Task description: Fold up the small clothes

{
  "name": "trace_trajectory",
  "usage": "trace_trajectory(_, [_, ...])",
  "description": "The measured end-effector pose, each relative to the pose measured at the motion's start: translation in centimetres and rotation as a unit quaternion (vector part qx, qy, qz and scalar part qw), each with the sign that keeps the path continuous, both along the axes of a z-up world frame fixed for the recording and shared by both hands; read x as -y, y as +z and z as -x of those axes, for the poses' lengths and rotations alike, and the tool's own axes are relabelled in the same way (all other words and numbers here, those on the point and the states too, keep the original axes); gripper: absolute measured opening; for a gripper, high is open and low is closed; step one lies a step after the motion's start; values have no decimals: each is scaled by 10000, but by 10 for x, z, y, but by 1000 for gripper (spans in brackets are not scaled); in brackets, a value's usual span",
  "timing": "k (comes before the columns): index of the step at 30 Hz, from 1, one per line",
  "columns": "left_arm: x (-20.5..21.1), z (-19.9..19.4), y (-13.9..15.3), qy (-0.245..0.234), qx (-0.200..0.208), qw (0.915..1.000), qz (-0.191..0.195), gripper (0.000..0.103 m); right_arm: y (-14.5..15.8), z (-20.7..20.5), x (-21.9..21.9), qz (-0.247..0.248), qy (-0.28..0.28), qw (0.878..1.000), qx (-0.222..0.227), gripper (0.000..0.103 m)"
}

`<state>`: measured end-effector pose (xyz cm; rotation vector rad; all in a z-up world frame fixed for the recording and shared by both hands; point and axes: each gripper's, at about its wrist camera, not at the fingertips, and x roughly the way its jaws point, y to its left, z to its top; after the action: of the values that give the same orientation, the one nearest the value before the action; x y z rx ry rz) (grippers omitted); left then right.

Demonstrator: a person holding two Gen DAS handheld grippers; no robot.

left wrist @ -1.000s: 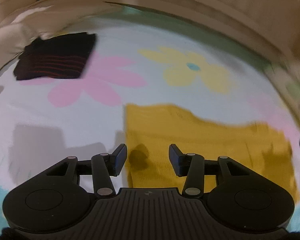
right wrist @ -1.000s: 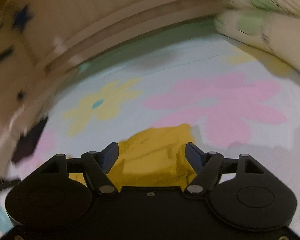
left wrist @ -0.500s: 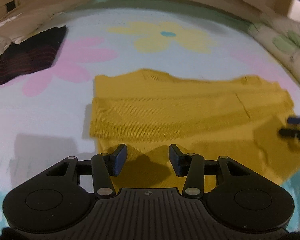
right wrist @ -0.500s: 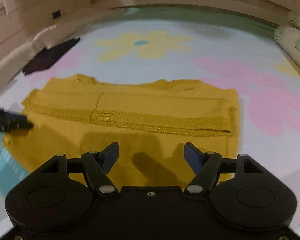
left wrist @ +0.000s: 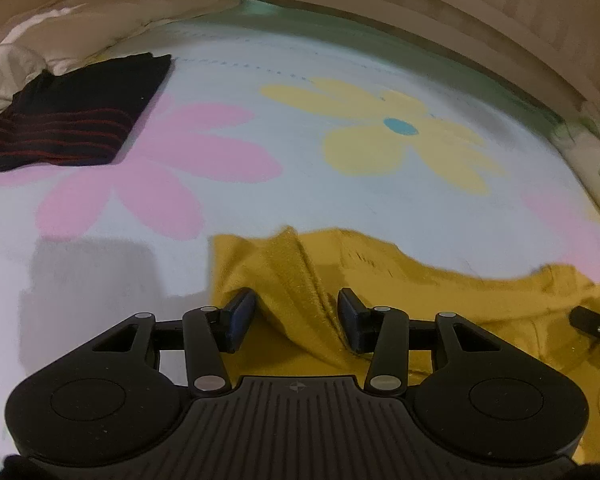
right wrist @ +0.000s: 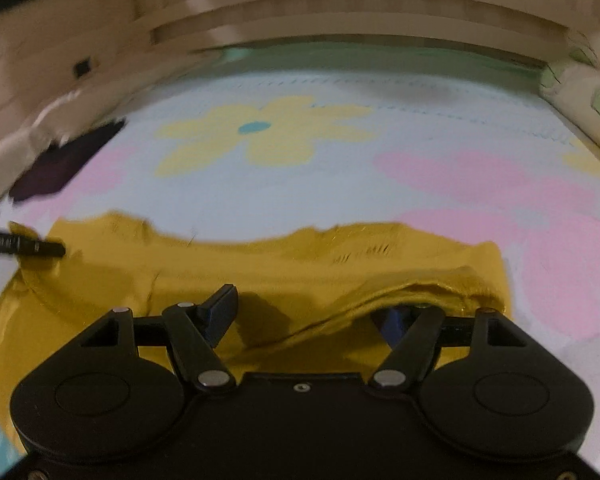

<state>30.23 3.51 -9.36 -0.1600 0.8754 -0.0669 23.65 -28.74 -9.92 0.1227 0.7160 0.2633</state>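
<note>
A mustard yellow knit garment point(left wrist: 400, 280) lies spread on a flowered bed sheet point(left wrist: 340, 60); it also shows in the right wrist view point(right wrist: 260, 272). My left gripper point(left wrist: 296, 318) is open, low over the garment's left end, with a raised ridge of fabric between its fingers. My right gripper point(right wrist: 312, 314) is open at the garment's right end; a fold of fabric drapes over its right finger and partly hides it. The right gripper's tip point(left wrist: 592, 324) shows at the right of the left wrist view, and the left gripper's tip point(right wrist: 24, 245) at the left of the right wrist view.
A folded black garment with red stripes point(left wrist: 76, 116) lies at the sheet's far left, also dim in the right wrist view point(right wrist: 64, 160). A wooden headboard point(right wrist: 340, 20) runs along the back. Pillows sit at the left point(left wrist: 16, 64) and right point(right wrist: 580, 92).
Both grippers have come down and forward onto the yellow garment. Fabric now bunches up between the left fingers and lies over the right finger; earlier it lay flat ahead of them.
</note>
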Motion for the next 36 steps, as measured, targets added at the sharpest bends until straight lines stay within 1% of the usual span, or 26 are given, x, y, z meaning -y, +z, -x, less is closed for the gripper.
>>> trace_trajectory(4, [-5, -1, 9, 17, 68, 10000, 25, 45, -6, -18, 16, -476, -348, 9983, -21, 75])
trace_trajectory(7, [-8, 0, 18, 7, 241, 9996, -134, 45, -6, -27, 27, -734, -586, 9955, -87, 75])
trace_trajectory(9, [-14, -1, 22, 136, 344, 9992, -168, 45, -5, -32, 35, -869, -768, 9931, -148, 75])
trace_trajectory(11, [-24, -3, 23, 370, 323, 9988, -61, 45, -5, -37, 42, -1012, -913, 9904, -233, 75])
trace_trajectory(13, [-33, -3, 25, 537, 250, 9982, 73, 45, -2, -37, 46, -986, -1004, 9898, -231, 75])
trace_trajectory(14, [-35, -3, 26, 529, 248, 9982, 102, 45, 1, -36, 47, -924, -1030, 9902, -183, 75])
trace_trajectory(16, [-36, 0, 30, 392, 281, 9988, 9, 45, 8, -33, 52, -878, -1044, 9906, -106, 75])
trace_trajectory(18, [-31, 5, 33, 158, 301, 9993, -149, 45, 14, -29, 56, -878, -1076, 9903, -35, 75])
trace_trajectory(19, [-26, 8, 33, -49, 277, 9995, -167, 45, 15, -27, 59, -907, -1080, 9900, -17, 75])
trace_trajectory(21, [-17, 13, 32, -516, 147, 9985, -129, 45, 17, -22, 62, -936, -1081, 9897, -59, 75])
trace_trajectory(23, [-2, 21, 29, -1113, 29, 9937, -84, 45, 16, -17, 63, -890, -1062, 9903, -139, 75])
trace_trajectory(24, [6, 24, 27, -1443, -65, 9895, -36, 45, 16, -15, 63, -861, -1043, 9907, -177, 75])
trace_trajectory(25, [14, 29, 23, -1927, -185, 9810, 124, 45, 15, -13, 63, -819, -1027, 9911, -215, 75])
trace_trajectory(27, [23, 36, 17, -2640, -330, 9628, 480, 45, 15, -8, 65, -753, -1034, 9914, -268, 75])
trace_trajectory(28, [28, 38, 13, -2892, -429, 9544, 608, 45, 14, -6, 65, -756, -1044, 9913, -279, 75])
trace_trajectory(29, [30, 38, 9, -3009, -503, 9499, 673, 45, 14, -3, 67, -770, -1053, 9910, -287, 75])
trace_trajectory(30, [31, 37, 4, -2993, -565, 9502, 654, 45, 14, -2, 68, -754, -1057, 9911, -298, 75])
trace_trajectory(32, [31, 31, -3, -2661, -549, 9615, 402, 44, 16, -1, 70, -698, -1084, 9912, -309, 75])
trace_trajectory(34, [27, 21, -4, -2340, -407, 9706, 400, 44, 16, 1, 72, -743, -1103, 9907, -283, 75])
trace_trajectory(36, [25, 9, -4, -1922, -275, 9804, 318, 44, 17, 2, 73, -748, -1096, 9908, -268, 75])
